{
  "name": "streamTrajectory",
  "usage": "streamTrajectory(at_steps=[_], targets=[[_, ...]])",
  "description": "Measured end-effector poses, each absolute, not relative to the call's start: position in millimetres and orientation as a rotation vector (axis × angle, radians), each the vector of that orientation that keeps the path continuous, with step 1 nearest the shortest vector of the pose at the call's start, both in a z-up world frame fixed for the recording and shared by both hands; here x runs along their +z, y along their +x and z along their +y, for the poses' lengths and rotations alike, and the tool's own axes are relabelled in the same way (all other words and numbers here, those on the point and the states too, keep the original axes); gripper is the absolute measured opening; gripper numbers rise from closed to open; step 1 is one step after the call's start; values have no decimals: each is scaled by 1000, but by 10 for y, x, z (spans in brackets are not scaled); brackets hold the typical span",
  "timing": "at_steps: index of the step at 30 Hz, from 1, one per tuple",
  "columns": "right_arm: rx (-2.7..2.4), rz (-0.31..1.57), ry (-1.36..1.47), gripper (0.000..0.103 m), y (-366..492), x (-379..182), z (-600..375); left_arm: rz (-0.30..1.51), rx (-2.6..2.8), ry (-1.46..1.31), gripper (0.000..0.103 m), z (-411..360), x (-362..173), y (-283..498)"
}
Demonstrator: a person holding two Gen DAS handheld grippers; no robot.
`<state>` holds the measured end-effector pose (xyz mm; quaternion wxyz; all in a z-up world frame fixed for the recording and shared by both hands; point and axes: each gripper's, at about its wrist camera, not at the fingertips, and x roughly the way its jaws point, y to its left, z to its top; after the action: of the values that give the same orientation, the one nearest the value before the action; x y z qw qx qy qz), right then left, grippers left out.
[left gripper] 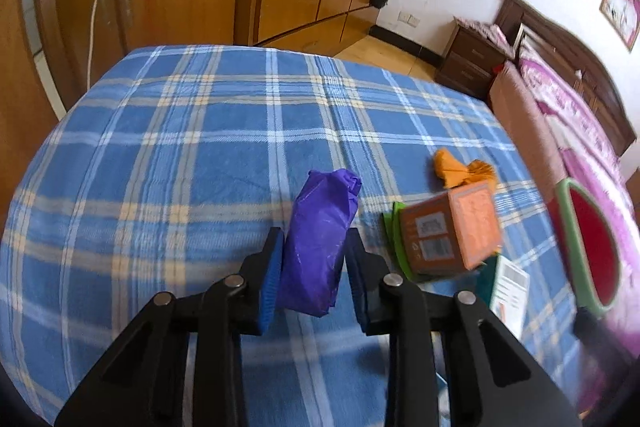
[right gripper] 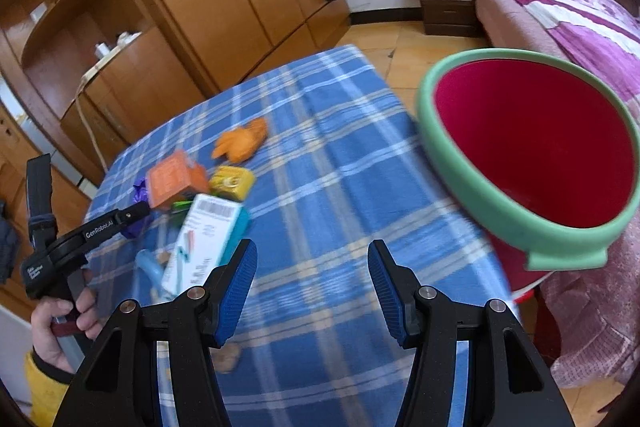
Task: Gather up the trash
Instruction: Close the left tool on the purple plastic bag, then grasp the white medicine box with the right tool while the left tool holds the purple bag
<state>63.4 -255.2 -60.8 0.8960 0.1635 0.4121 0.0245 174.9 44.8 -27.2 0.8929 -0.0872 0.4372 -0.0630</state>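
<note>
Left gripper [left gripper: 314, 259] pinches purple bag [left gripper: 320, 243]; right gripper [right gripper: 312, 279] spread, empty; carry level to bin [right gripper: 480, 205], release over opening.

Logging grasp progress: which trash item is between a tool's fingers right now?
The purple crumpled bag, gripped by the left tool. The orange box, orange paper and other boxes lie loose on the cloth.

Soft even daylight, no glare; strong fisheye bending with dark corners, motion blur across both views
</note>
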Motion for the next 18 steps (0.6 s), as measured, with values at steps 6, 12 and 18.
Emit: streamTrajectory(at_steps=[6, 12, 18], targets=[[114, 893, 355, 73, 756, -645, -2266, 885, -110, -214, 31, 542, -214, 1466], [141, 911, 294, 74, 867, -659, -1899, 866, -97, -222, 31, 618, -193, 1326], [119, 953, 247, 74, 988, -776, -1674, 867, -100, -238, 31, 667, -225, 1289]])
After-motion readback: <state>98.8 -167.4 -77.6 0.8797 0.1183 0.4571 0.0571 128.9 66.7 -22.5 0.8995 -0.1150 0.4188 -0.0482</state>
